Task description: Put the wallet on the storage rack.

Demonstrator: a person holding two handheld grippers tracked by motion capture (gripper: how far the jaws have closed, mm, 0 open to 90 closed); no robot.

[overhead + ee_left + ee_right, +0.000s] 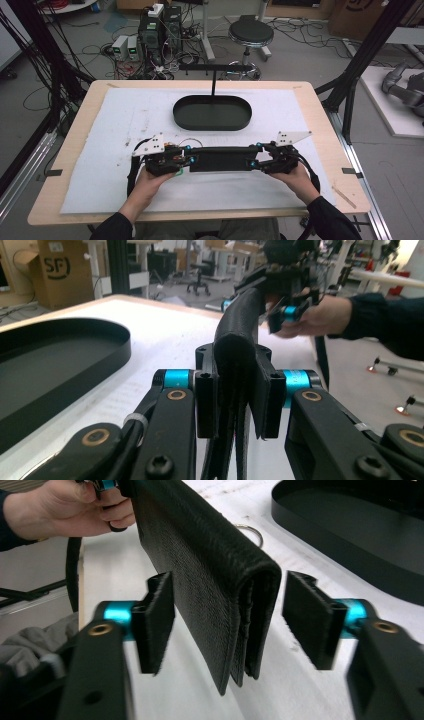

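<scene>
A long black folded leather wallet [220, 159] hangs level between my two grippers, just above the white mat. My left gripper [187, 161] is shut on its left end; in the left gripper view both pads [205, 405] press on the wallet [239, 355]. My right gripper [255, 161] stands at the other end. In the right gripper view the wallet [210, 570] sits between the jaws of the right gripper [230, 620], with a gap on each side between it and the pads [307, 617], so this gripper is open.
A black oval tray [210, 125] lies on the white mat [125, 115] beyond the wallet, with a black T-shaped stand behind it. A small metal ring [248, 531] rests on the mat near the wallet. A stool [250, 35] and cables crowd the floor past the table.
</scene>
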